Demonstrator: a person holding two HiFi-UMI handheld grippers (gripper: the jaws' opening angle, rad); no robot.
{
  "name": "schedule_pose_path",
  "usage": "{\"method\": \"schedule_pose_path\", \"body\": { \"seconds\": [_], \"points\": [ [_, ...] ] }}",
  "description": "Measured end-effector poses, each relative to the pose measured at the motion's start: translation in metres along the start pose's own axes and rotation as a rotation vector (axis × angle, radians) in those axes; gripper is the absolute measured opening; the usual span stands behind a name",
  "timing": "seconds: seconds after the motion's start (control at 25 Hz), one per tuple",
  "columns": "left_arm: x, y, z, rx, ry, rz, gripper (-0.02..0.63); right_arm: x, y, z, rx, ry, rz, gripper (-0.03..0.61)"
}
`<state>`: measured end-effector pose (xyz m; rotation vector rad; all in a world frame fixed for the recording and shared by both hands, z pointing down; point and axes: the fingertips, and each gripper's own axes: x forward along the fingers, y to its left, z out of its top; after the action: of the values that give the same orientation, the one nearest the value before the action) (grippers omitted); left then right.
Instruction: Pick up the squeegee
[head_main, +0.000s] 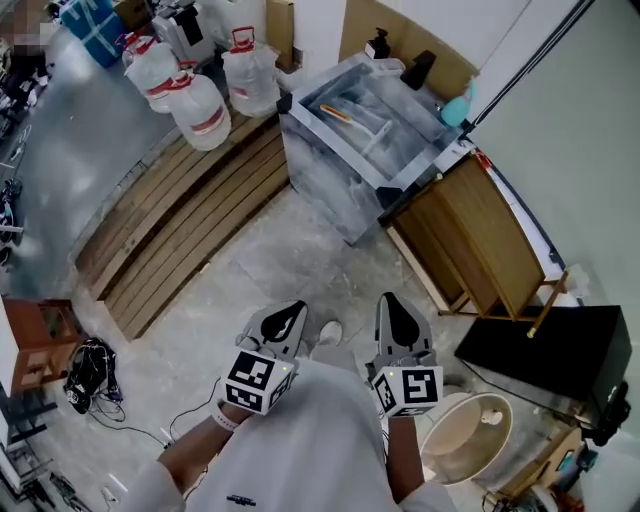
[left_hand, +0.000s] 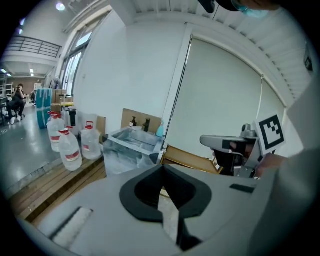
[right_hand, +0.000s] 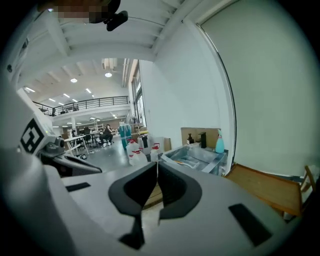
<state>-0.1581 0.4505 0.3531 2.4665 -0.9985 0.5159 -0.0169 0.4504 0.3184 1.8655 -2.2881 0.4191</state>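
Note:
A steel tub (head_main: 330, 170) stands on the floor ahead of me. Inside it lies a pale long-handled tool, apparently the squeegee (head_main: 368, 132), beside an orange-tipped item (head_main: 336, 113). The tub (left_hand: 131, 144) also shows in the left gripper view, and in the right gripper view the tub (right_hand: 197, 159) sits far ahead. My left gripper (head_main: 283, 318) and right gripper (head_main: 397, 312) hang side by side over the floor, well short of the tub. The jaws of the left gripper (left_hand: 162, 170) meet with nothing between them. The right gripper (right_hand: 157, 165) is shut and empty too.
Water jugs (head_main: 200, 110) stand on a wooden pallet (head_main: 180, 220) left of the tub. A wooden frame (head_main: 480, 240) leans right of it, with a black box (head_main: 560, 350) and a white bucket (head_main: 470, 435) nearer me. A teal spray bottle (head_main: 457, 105) sits behind the tub. Cables (head_main: 90, 375) lie at the left.

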Motion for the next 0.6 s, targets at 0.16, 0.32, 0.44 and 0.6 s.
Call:
{"method": "schedule_pose_path", "body": {
  "seconds": [0.16, 0.32, 0.44, 0.6],
  "points": [
    [-0.018, 0.034, 0.011, -0.002, -0.041, 0.023, 0.005, 0.006, 0.014, -0.003, -0.02, 0.009, -0.037, 0.006],
    [-0.027, 0.067, 0.014, -0.02, -0.084, 0.051, 0.005, 0.022, 0.03, -0.005, -0.013, 0.009, -0.054, 0.006],
    [-0.024, 0.077, 0.012, -0.03, -0.069, 0.008, 0.005, 0.033, 0.039, -0.004, 0.055, 0.0, -0.054, 0.006],
    [-0.02, 0.093, 0.016, -0.035, -0.062, -0.004, 0.005, 0.052, 0.047, 0.002, 0.049, -0.001, -0.045, 0.006]
  ]
}}
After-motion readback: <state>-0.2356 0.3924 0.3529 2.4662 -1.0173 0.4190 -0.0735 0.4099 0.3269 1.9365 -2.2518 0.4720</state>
